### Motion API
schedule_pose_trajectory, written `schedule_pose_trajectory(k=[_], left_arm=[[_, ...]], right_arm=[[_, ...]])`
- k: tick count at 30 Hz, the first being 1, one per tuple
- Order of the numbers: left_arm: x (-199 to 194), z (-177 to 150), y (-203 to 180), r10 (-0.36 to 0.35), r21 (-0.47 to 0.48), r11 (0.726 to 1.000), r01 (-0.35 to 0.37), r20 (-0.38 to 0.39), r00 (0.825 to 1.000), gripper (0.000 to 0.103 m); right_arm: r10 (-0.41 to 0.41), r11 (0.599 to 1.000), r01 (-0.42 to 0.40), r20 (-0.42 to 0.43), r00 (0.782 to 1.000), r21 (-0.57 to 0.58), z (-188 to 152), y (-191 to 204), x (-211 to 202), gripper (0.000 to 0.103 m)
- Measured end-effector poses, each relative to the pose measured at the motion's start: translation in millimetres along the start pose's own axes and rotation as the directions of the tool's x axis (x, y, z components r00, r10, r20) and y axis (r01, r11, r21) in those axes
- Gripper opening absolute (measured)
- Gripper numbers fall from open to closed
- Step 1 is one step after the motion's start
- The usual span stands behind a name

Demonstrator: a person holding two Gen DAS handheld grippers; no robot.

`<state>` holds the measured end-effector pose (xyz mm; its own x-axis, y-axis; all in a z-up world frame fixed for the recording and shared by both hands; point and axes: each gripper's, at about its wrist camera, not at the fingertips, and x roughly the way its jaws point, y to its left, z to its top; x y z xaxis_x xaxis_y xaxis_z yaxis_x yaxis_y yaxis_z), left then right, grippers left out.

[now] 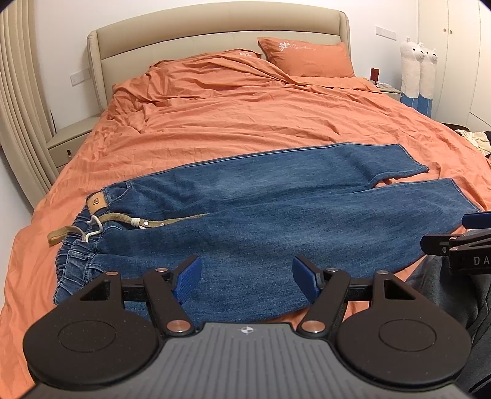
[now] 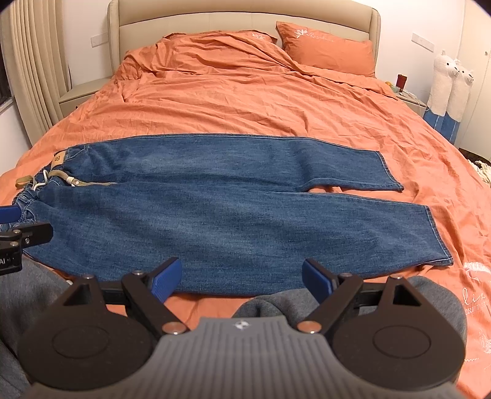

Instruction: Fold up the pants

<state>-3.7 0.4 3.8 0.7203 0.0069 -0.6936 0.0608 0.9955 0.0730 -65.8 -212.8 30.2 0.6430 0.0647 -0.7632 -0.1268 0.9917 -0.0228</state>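
Your left claw (image 1: 247,279) wide open, empty, over the near leg, right claw (image 2: 242,277) same, pants (image 2: 214,196) flat across the bed (image 2: 245,101), waistband left

Both wrist cameras sit low at the foot edge of the bed (image 1: 276,122), facing the headboard (image 2: 245,27). The left view hangs over the waistband end of the jeans (image 1: 260,214), the right view nearer the hems. Both share the whole jeans, the pillow (image 2: 331,52) and, probably, a nightstand at the far-left corner.
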Motion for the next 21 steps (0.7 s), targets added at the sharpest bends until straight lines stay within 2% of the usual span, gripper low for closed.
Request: schedule_pose_trajectory(k=[21], left_arm=[[0.0, -1.1, 2.4, -0.001, -0.016, 1.0, 0.001, -0.001, 1.0, 0.08]], right_arm=[[0.002, 1.0, -0.002, -0.009, 1.0, 0.019, -1.4, -2.7, 0.1, 0.082]])
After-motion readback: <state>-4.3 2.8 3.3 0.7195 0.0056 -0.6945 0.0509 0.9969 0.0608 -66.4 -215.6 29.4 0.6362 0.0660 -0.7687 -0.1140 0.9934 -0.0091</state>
